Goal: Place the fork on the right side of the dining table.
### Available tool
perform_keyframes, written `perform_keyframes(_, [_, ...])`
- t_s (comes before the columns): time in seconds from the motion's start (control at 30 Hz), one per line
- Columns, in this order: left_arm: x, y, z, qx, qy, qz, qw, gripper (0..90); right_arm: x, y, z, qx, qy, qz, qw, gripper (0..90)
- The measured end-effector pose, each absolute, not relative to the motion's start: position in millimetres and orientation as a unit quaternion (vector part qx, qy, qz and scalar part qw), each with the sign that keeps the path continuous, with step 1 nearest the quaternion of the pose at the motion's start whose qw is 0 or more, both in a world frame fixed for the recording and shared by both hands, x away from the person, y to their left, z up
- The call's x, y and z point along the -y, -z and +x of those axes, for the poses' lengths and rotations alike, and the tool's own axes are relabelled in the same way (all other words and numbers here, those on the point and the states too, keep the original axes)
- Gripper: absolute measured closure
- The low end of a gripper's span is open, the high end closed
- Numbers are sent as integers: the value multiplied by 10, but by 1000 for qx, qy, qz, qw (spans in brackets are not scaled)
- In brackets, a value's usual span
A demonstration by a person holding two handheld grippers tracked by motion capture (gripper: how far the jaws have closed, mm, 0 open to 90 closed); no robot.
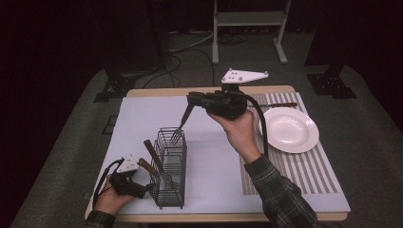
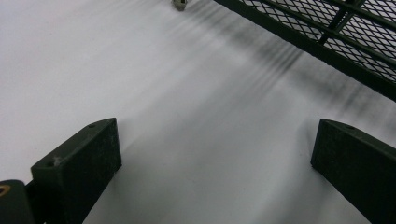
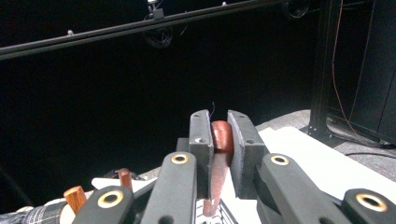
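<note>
Two grippers are in use at my bench (image 1: 142, 118), which carries a pale sheet over a wood-edged top. My right gripper (image 1: 192, 100) is raised above the middle of the bench, jaws clamped on the reddish wooden handle of a fork (image 1: 181, 122); the fork hangs tines-down, its tips at the far rim of the black wire caddy (image 1: 169, 168). In the right gripper view the handle (image 3: 222, 140) sits squeezed between the two pads. My left gripper (image 1: 145, 190) rests low at the near left corner, just beside the caddy's near end, jaws spread apart with bare sheet between them; the caddy's mesh wall (image 2: 327, 37) crosses the upper right of the left gripper view. Two more wooden-handled utensils (image 1: 153, 159) lean inside the caddy. At the right, a striped placemat (image 1: 304, 171) bears a white plate (image 1: 291, 129). Around the bench lies grey carpet (image 1: 366, 128); behind it, cables (image 1: 176, 57), a pale frame (image 1: 249, 28) and dark surroundings.
</note>
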State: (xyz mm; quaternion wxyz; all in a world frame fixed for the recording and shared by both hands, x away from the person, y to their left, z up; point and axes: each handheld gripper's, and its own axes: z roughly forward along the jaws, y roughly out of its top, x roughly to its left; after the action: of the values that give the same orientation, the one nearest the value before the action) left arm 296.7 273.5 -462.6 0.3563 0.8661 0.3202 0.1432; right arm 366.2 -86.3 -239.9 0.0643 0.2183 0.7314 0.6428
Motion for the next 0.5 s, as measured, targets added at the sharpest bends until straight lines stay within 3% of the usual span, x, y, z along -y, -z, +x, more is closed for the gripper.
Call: perform_keyframes(0.5, [-2736,4625,2967,-319,-143,867,356,0,1273,2320,3655,-710,-655,242,92,806])
